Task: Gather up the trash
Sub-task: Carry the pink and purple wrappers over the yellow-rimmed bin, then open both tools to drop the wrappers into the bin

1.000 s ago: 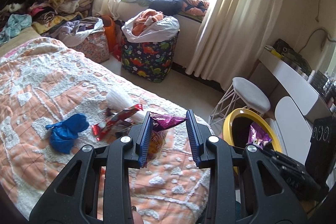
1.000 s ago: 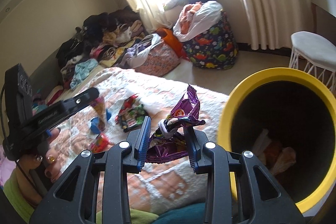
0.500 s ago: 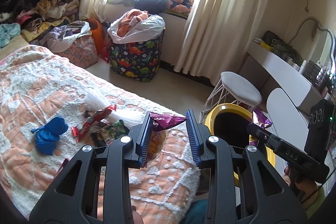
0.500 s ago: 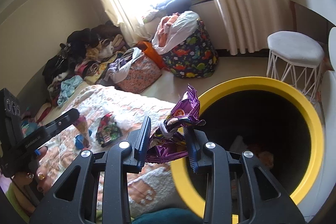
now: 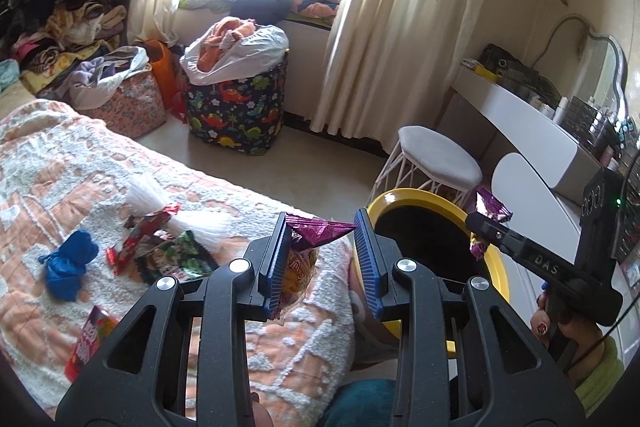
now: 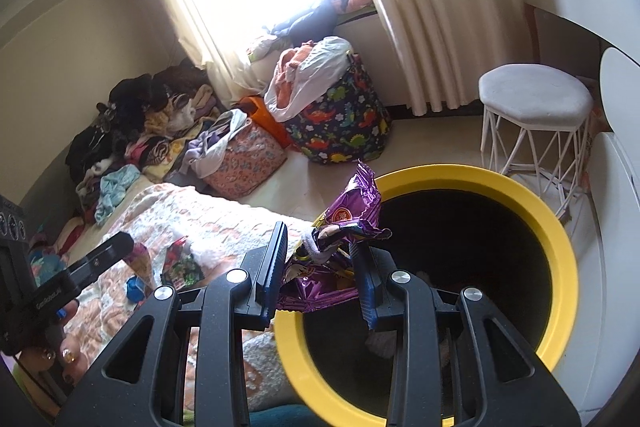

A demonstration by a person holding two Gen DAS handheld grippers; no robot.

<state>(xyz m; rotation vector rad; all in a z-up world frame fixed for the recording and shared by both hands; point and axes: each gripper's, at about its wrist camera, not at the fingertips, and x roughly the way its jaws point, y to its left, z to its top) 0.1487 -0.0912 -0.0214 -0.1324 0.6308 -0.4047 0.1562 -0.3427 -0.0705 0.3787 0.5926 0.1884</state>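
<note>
**Both wrappers over the bed's edge, bin mouth ahead**

Sunlit and cluttered, the bedroom has a quilted bed (image 5: 100, 163) on one side and a yellow-rimmed bin (image 6: 558, 247) standing just beside its corner. Your right gripper (image 6: 320, 267) has its jaws clenched on a crumpled purple wrapper (image 6: 348, 223), which from that wrist camera already hangs over the bin's dark mouth, near the rim at about 9 o'clock. Your left gripper (image 5: 322, 255) is grasping an orange snack packet with a purple top (image 5: 304, 251); it sits over the corner of the bed, with the bin at roughly 2 o'clock in that view.

To do this drop well, carry the right jaws further toward the middle of the opening before you let go. A light foil wrapper flutters, and near the rim it could catch the yellow lip or slide down outside. Open wide and give it a moment, since crinkled foil may cling to a ribbed pad.

Then bring the left packet across the same way; keep the two tools apart so they do not knock over the mouth.

Left on the quilt are a blue crumpled piece (image 5: 68, 263) at 9 o'clock, a red wrapper (image 5: 140, 235), a green printed packet (image 5: 176, 259) and a red packet (image 5: 88, 343) at 8 o'clock. Those look like your next pickups.
</note>
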